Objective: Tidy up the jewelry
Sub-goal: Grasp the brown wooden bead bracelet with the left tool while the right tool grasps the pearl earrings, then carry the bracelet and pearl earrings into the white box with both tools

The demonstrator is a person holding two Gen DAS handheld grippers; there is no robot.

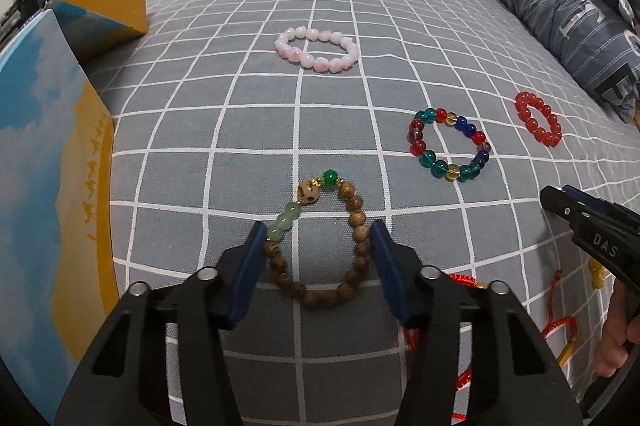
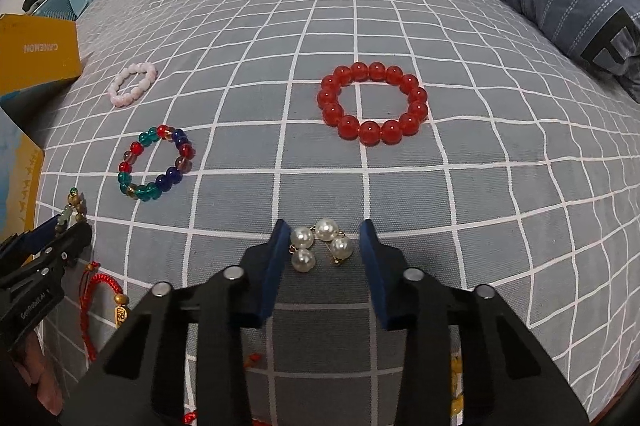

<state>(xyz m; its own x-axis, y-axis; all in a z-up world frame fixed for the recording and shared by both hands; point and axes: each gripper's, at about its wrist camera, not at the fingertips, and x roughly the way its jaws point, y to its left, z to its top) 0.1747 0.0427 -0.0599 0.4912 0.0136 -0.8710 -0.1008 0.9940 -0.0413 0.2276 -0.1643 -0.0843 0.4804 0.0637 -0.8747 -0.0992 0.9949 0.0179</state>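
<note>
On a grey checked bedspread, the left gripper stood spread around a wooden bead bracelet, its fingers either side of the loop and gripping nothing. The right gripper stood likewise spread around pearl earrings lying between its fingers. The bracelet looked light and floppy, its beads probably slippery, so pinching across one strand seemed safest.

Checked bed sheet — bracelets, pearls
</note>
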